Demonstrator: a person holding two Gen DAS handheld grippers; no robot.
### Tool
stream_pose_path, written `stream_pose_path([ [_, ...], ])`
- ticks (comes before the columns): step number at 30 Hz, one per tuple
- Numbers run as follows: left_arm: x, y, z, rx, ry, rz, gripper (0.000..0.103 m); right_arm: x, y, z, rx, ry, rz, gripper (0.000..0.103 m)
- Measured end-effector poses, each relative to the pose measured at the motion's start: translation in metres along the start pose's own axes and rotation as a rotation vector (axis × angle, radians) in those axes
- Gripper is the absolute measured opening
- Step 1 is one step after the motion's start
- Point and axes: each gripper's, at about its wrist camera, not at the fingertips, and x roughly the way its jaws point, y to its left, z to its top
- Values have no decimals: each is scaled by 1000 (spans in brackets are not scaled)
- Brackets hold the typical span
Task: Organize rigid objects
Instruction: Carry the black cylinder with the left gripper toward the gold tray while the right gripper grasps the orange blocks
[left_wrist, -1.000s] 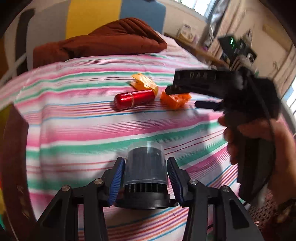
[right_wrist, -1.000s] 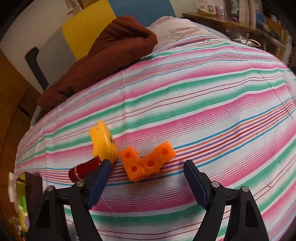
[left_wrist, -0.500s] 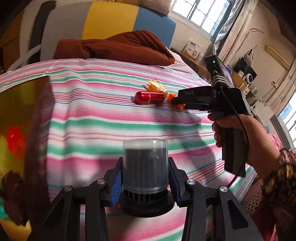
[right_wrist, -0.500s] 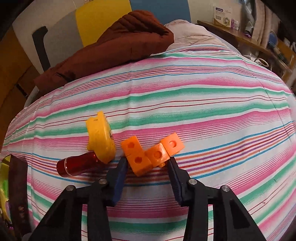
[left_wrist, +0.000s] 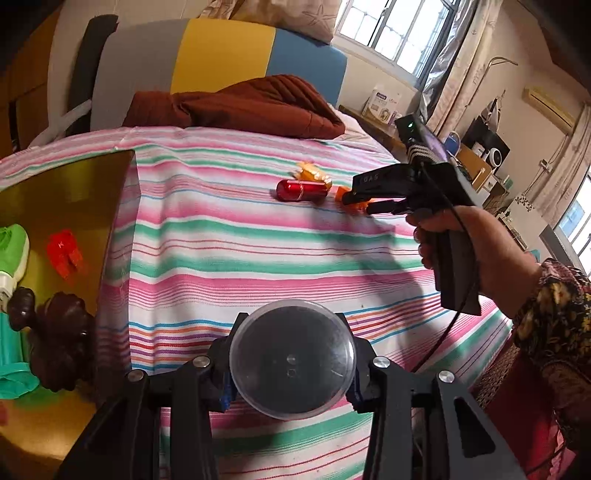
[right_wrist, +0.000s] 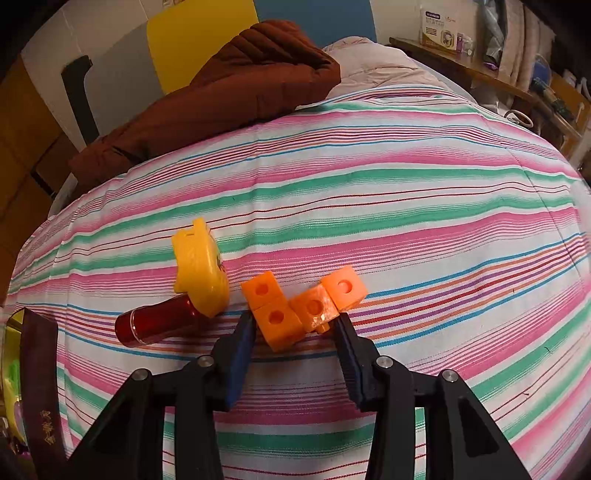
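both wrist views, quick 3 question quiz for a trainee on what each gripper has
1. True or false: the left gripper grips a clear-capped black cylinder.
2. The right gripper closes around: A) red tube B) orange block chain C) yellow toy
3. Fill in: the gold box sits at the ___ edge of the left wrist view.

Key: 1 true; 2 B; 3 left
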Motion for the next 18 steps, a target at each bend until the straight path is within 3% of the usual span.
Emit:
stream_pose_path([
  [8, -24, -5, -2, 14, -32, -27, 44, -4, -6, -1, 30, -2, 12, 40],
  [18, -66, 25, -4, -56, -103, -11, 44, -12, -11, -3, 56, -16, 30, 40],
])
